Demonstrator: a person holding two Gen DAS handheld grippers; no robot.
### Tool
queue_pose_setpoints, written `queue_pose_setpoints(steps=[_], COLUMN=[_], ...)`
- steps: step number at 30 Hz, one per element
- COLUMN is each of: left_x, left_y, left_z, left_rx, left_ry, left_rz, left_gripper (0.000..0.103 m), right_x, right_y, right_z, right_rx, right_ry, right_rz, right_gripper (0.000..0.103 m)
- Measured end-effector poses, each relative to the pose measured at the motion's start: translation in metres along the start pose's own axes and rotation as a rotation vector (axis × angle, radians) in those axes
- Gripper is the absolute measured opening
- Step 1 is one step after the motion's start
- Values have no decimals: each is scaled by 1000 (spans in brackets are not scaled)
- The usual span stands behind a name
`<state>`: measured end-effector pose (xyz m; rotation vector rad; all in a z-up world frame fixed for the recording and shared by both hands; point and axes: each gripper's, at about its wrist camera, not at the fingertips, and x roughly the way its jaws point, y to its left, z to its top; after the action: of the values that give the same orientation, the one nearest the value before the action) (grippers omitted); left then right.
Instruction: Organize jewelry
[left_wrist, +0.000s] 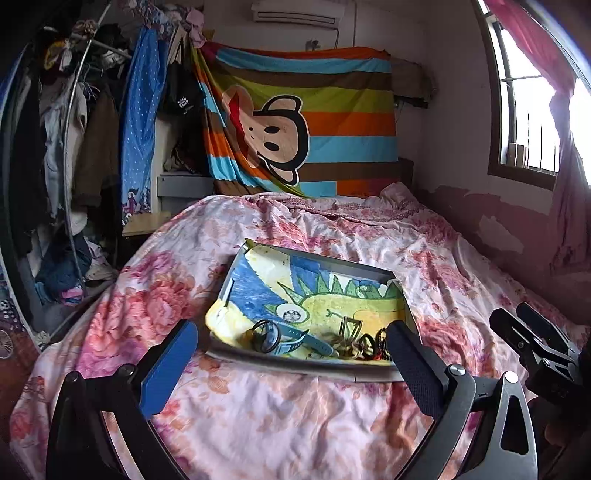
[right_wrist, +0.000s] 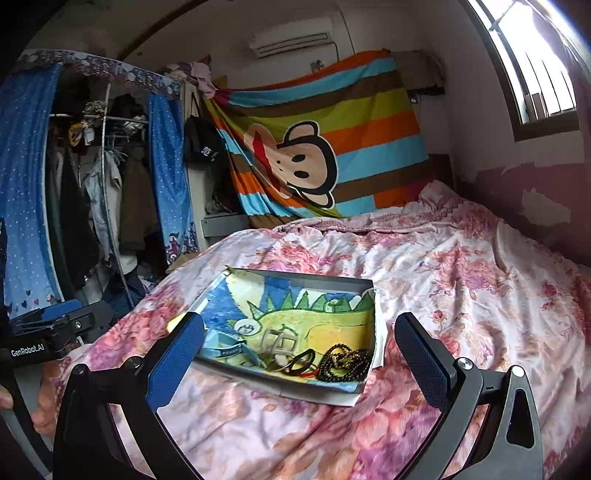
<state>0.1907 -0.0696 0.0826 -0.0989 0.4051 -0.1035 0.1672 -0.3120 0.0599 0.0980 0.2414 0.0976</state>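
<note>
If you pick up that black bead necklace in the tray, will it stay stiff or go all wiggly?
The black bead necklace would probably go wiggly: it lies in loose, curled loops, so it should droop and swing. It touches the gold piece and the dark rings, so it may snag and drag them along. The small round beads might slip.

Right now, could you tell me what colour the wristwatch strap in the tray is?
Light blue wristwatch strap; clearest in the left wrist view.
</note>
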Motion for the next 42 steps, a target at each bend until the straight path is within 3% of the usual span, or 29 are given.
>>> queue_pose_setpoints(steps=[12,25,32,38,42], left_x=[-72,-127,-132,-118,-116], left_y=[18,35,35,38,41], left_z=[-29,-64,-88,-105,-106], left_rx=[32,53,74,86,80], left_ry=[-55,-111,-116,-39,-33], left_rz=[20,46,43,49,71], left_gripper=[103,103,103,103,103], right_x=[-79,-133,-131,-114,-104], right_y=[40,49,45,46,46], right_z=[-9,-48,-61,-71,-80], right_rx=[-49,-18,-7,-13,-16], right_ry=[-80,-62,-22,36,83], right_rz=[16,-20,-49,-46,-54], right_gripper=[101,101,101,101,101])
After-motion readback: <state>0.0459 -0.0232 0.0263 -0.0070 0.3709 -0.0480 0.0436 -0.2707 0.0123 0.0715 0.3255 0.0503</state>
